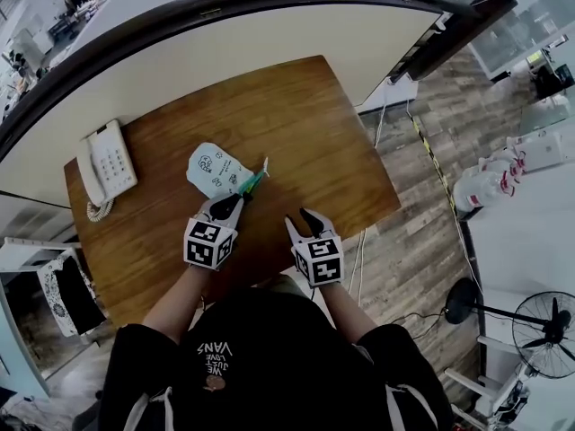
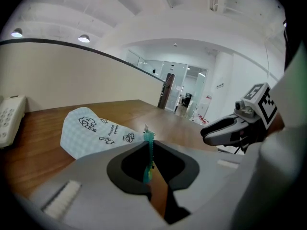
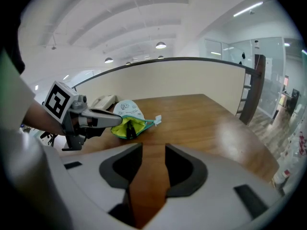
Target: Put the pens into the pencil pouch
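No pens (image 1: 296,124) lie on the tabletop, so the pens may already be in the pouch (image 1: 214,169), but I cannot be sure. The pouch lies on the tabletop near the phone (image 1: 108,164), with its mouth turned to the person. In the right gripper view the mouth is held open, with green-yellow cloth inside (image 3: 128,127) and something dark in it. That could be a pen, but it is too small to tell. If the pens are in, I think what is left is to zip the pouch shut. The left hand-held gripper (image 1: 235,203) has its jaws nearly together, pinching the blue-green zipper edge (image 2: 149,150) of the pouch. The right hand-held gripper (image 1: 301,220) is just beside it, over bare wood. Its jaws are a little way apart and it holds nothing and touches nothing.
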A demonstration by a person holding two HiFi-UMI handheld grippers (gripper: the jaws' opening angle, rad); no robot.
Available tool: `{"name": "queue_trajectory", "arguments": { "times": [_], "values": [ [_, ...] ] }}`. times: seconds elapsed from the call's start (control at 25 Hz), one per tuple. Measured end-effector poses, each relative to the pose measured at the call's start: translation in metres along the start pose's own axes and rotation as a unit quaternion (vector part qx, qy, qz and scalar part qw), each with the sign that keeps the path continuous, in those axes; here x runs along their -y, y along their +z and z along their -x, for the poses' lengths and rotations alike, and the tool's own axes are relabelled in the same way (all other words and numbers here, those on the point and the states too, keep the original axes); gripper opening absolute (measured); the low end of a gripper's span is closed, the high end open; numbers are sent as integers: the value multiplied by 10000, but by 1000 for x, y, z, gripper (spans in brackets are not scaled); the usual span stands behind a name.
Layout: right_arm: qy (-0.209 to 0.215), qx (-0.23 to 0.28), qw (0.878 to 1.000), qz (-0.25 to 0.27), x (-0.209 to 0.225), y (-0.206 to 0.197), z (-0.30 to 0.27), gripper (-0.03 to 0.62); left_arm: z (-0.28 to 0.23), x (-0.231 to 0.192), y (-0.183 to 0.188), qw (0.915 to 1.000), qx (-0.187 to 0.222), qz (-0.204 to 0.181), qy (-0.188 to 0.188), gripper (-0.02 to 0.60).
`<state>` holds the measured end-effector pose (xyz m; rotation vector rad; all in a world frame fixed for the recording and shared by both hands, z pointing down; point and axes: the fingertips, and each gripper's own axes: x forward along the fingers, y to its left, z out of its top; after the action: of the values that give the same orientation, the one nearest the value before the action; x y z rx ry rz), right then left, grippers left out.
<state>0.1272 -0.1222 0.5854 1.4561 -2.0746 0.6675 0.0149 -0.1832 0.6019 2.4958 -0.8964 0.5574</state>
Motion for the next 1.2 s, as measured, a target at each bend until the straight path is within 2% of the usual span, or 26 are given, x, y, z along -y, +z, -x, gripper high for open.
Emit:
{"name": "queue_trajectory", "arguments": {
  "times": [0.32,0.48,0.76,1.04,1.2],
  "values": [
    [-56,9,10000,-56,-21,-7,10,132,4,-5,-10,9999,-85,106,36,37],
    [-130,24,9999,-100,-32,-10,15,132,12,-2,-12,9998,-61,153,-69,101],
    [-226,150,9994,-227,-54,-13,28,132,38,1,-20,9998,-8,73,-158,110],
    [-331,354,9982,-365,-76,-17,45,130,85,3,-10,9990,251,-361,-36,109],
    [-261,551,9975,-359,-95,-16,51,56,113,11,-4,9958,421,-813,-56,106]
  ]
}}
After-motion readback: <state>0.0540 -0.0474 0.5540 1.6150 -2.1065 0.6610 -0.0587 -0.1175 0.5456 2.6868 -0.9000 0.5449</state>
